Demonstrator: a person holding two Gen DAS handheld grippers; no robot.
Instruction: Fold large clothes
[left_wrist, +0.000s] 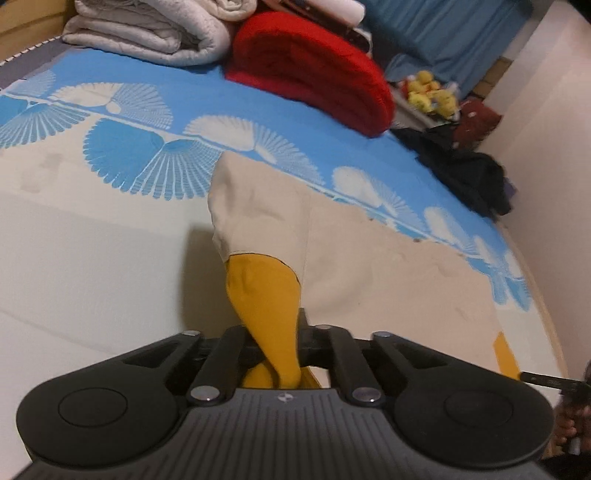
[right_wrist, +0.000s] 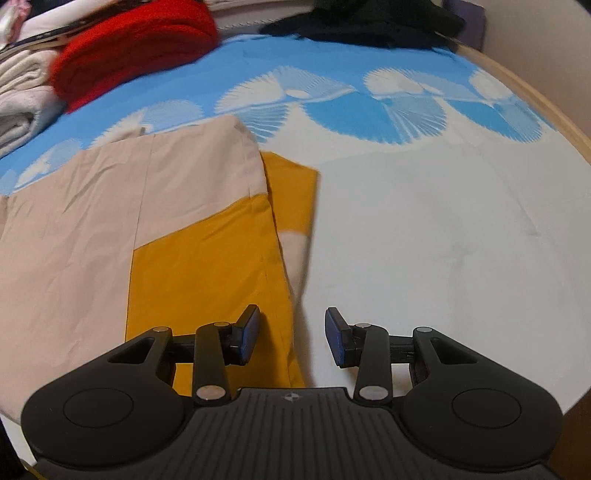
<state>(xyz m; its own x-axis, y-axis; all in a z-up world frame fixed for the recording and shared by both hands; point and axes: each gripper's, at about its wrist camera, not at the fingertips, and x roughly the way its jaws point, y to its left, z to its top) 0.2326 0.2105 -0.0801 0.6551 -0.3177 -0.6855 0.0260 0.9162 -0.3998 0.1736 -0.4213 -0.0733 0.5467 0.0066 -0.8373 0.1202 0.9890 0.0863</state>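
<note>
Left claw (left_wrist: 275, 354) was found clamped on the garment (left_wrist: 266, 295); right claw (right_wrist: 291, 338) stood apart, ungripped; fold-over judged next

We see the garment (right_wrist: 199, 236) lying on the bed (right_wrist: 424, 229); behind it, folded blankets (right_wrist: 133, 48) left, dark clothes (right_wrist: 369, 18) right.

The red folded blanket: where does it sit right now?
The red blanket lies at the far end of the bed, beside the folded white quilt; upper left in the right wrist view, upper middle in the left.
</note>
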